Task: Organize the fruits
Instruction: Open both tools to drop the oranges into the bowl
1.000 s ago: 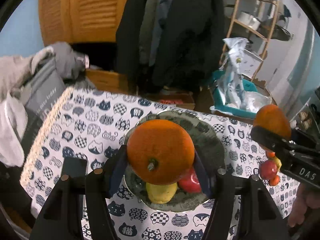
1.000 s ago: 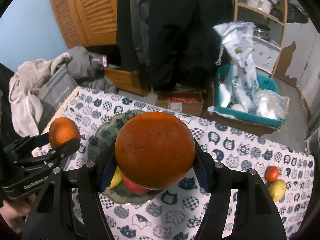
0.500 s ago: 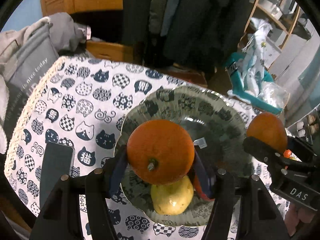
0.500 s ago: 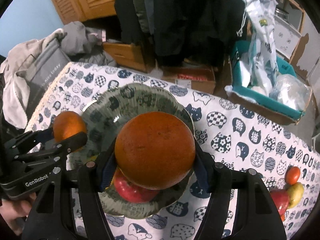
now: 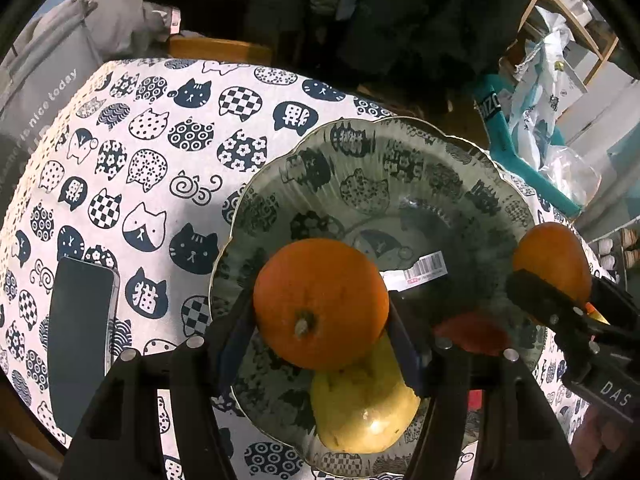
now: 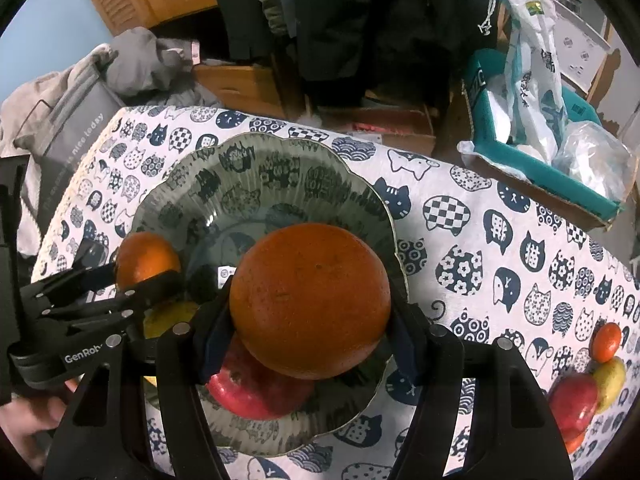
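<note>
Oranges sit clamped in both grippers: the left gripper (image 5: 320, 344) squeezes one orange (image 5: 320, 304), the right gripper (image 6: 310, 338) another (image 6: 310, 300). Both hang directly above the plate (image 6: 360, 184), over its near rim where a pear (image 5: 360, 412) and an apple (image 6: 252, 392) lie; its far half looks bare.

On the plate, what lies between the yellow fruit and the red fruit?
Nothing lies between them. In the left wrist view the yellow fruit and the red fruit sit apart on the plate; bare plate separates them.
</note>
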Demonstrator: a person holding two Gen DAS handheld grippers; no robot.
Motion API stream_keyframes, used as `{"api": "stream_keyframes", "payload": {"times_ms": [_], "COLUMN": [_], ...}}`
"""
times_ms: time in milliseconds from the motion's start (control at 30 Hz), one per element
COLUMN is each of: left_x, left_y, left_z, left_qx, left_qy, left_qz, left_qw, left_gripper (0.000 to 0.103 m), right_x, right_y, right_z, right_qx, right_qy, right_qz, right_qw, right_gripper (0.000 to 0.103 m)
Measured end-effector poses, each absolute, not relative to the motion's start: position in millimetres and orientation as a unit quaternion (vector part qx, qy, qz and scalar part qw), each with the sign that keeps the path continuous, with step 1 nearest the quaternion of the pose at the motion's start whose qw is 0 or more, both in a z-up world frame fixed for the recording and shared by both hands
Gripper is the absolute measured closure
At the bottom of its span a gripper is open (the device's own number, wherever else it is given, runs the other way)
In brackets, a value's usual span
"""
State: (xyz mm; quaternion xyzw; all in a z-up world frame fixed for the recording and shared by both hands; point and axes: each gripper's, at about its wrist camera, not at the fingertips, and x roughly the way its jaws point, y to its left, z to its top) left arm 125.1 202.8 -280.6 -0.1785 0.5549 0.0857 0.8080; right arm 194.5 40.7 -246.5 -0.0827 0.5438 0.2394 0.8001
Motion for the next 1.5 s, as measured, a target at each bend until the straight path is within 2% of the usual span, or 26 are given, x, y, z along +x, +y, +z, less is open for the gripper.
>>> {"api": "stream_keyframes", "payload": {"times_ms": [167, 200, 267, 533, 667, 1133, 1167, 1233, 1500], "left_x": [126.6, 126.1, 123.1, 110.7, 103.8, 89.9, 89.5, 87.2, 80.3], "left_y": [204.0, 204.0, 204.1, 213.2, 213.5, 219.7, 219.2, 219.6, 216.8], "left_z": [-285.1, -283.5, -277.6, -261.2, -254.3, -236.7, -235.9, -233.6, -213.3], "left_qx": [-0.176, -0.176, -0.170, -0.173, -0.171, -0.155, -0.154, -0.156, -0.166], "left_qy": [0.560, 0.557, 0.549, 0.538, 0.535, 0.524, 0.524, 0.523, 0.505], "left_qz": [0.087, 0.084, 0.088, 0.100, 0.108, 0.125, 0.125, 0.125, 0.118], "left_qw": [0.805, 0.807, 0.813, 0.819, 0.820, 0.828, 0.828, 0.829, 0.839], "left_gripper": [0.036, 0.032, 0.029, 0.029, 0.024, 0.024, 0.024, 0.024, 0.024], "right_x": [195.8, 195.8, 196.0, 194.0, 193.4, 194.6, 194.1, 193.7, 187.1], "right_y": [43.5, 44.4, 46.3, 58.3, 65.4, 72.0, 70.8, 70.4, 66.9], "right_z": [-250.1, -250.9, -252.2, -259.1, -264.1, -274.7, -273.1, -269.1, -241.5], "right_qx": [-0.081, -0.081, -0.081, -0.087, -0.088, -0.092, -0.089, -0.085, -0.087], "right_qy": [0.547, 0.547, 0.548, 0.552, 0.556, 0.572, 0.569, 0.565, 0.537], "right_qz": [0.240, 0.241, 0.241, 0.248, 0.250, 0.245, 0.248, 0.253, 0.251], "right_qw": [0.798, 0.797, 0.797, 0.792, 0.788, 0.777, 0.779, 0.781, 0.801], "right_gripper": [0.036, 0.036, 0.036, 0.035, 0.035, 0.032, 0.032, 0.023, 0.022]}}
